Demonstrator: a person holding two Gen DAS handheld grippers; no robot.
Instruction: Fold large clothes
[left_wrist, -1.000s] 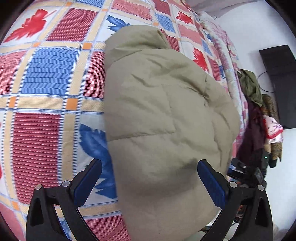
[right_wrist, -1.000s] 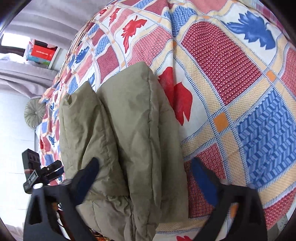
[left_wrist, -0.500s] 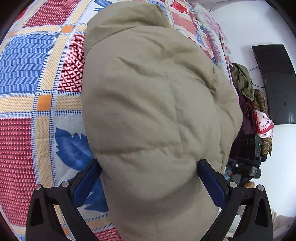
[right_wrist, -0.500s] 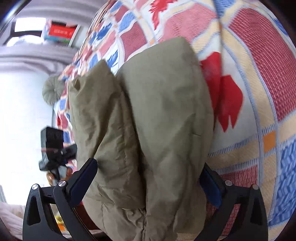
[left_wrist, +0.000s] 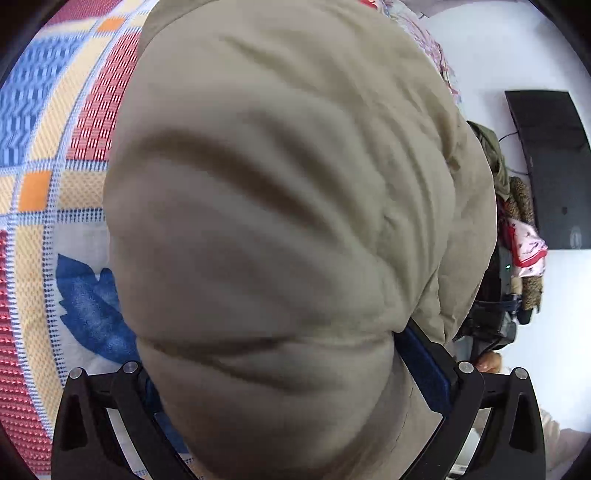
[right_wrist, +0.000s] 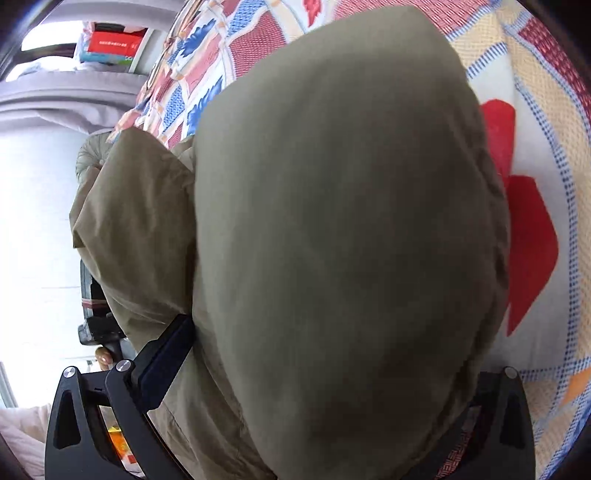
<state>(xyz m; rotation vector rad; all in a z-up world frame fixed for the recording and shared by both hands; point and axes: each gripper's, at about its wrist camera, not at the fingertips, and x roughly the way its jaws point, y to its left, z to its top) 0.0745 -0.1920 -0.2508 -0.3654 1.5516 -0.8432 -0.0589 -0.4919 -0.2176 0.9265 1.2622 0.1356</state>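
Note:
A bulky olive padded jacket (left_wrist: 280, 206) lies folded on a patchwork bed cover (left_wrist: 48, 184) and fills most of both views. In the left wrist view, my left gripper (left_wrist: 286, 369) is open, its jaws wide apart on either side of a puffed end of the jacket. Its right blue pad (left_wrist: 424, 363) shows; the left one is hidden by fabric. In the right wrist view, my right gripper (right_wrist: 314, 369) is also open and straddles the jacket (right_wrist: 340, 229). Its left finger (right_wrist: 166, 354) presses against the fabric and its right finger is hidden.
The red, blue and cream bed cover (right_wrist: 535, 229) stretches beyond the jacket. Clothes (left_wrist: 517, 236) hang beside a dark screen (left_wrist: 550, 166) on a white wall. A round cushion (right_wrist: 88, 155) and a shelf with a red box (right_wrist: 114, 42) lie past the bed. A camera rig (right_wrist: 96, 314) stands beside it.
Both grippers have pushed forward onto the jacket, which now bulges between their jaws and hides most of the bed. The gap between the fingers looks unchanged.

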